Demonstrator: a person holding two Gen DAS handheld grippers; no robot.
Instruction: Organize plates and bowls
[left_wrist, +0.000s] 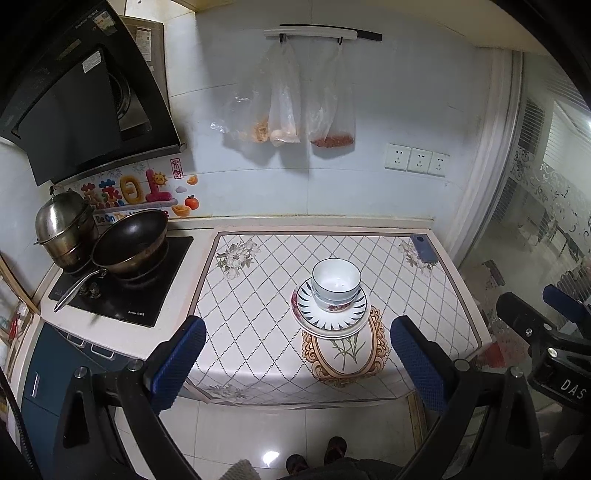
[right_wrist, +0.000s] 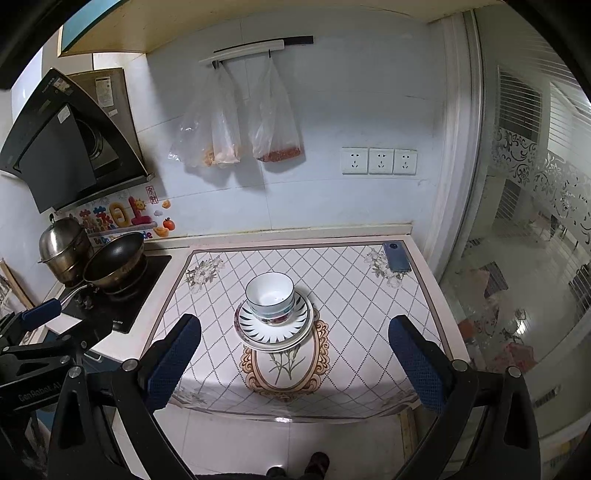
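At the far left of the bench a steel steamer pot (left_wrist: 64, 229) and a black wok (left_wrist: 131, 240) sit on the stove (left_wrist: 122, 291), well apart from the work. Right of them, the patterned mat (left_wrist: 258, 295) carries one stack near its middle: nested bowls, a white bowl (left_wrist: 336, 277) uppermost with a flower-patterned bowl (left_wrist: 334, 304) under it, standing on a striped plate (left_wrist: 332, 314) that lies on at least one plainer plate (left_wrist: 332, 332). How many bowls or plates are in the pile cannot be told exactly. A blue phone (left_wrist: 423, 247) lies at the far right corner of the mat.

The left tool (left_wrist: 295, 354) is spread wide and holds nothing, held off the near edge of the bench with the stack between its fingers in view but well apart from them. The right tool (right_wrist: 293, 354) is likewise spread and empty, short of the bench.

Judging by the single tidy pile and both tools drawn back, either the stacking is done or sorting has not begun; the frames do not settle which. If work remains, the next move calls for one tool to reach forward over the near edge and close on the white bowl's rim, lifting straight up so the bowls beneath do not shift.
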